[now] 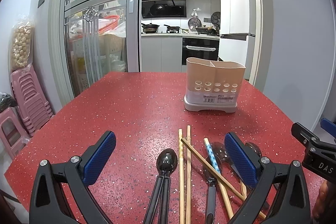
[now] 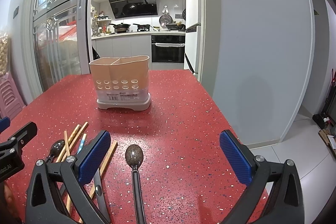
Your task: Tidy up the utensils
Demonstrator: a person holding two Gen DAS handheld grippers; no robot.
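Note:
A beige two-compartment utensil holder (image 1: 213,85) on a grey base stands empty on the red speckled table (image 1: 130,110); it also shows in the right wrist view (image 2: 122,82). My left gripper (image 1: 170,157) is open above a black spoon (image 1: 167,161). Several wooden chopsticks (image 1: 181,171), a blue patterned chopstick (image 1: 213,157) and more dark spoons (image 1: 211,169) lie crossed beside it. My right gripper (image 2: 164,157) is open over a dark spoon (image 2: 134,155). Chopsticks (image 2: 72,140) and another spoon (image 2: 57,147) lie to its left.
Stacked pink stools (image 1: 27,98) stand left of the table. Glass sliding doors (image 1: 94,24) and a kitchen doorway lie beyond the far edge. The table's right edge (image 2: 220,110) drops to a tiled floor by a grey wall.

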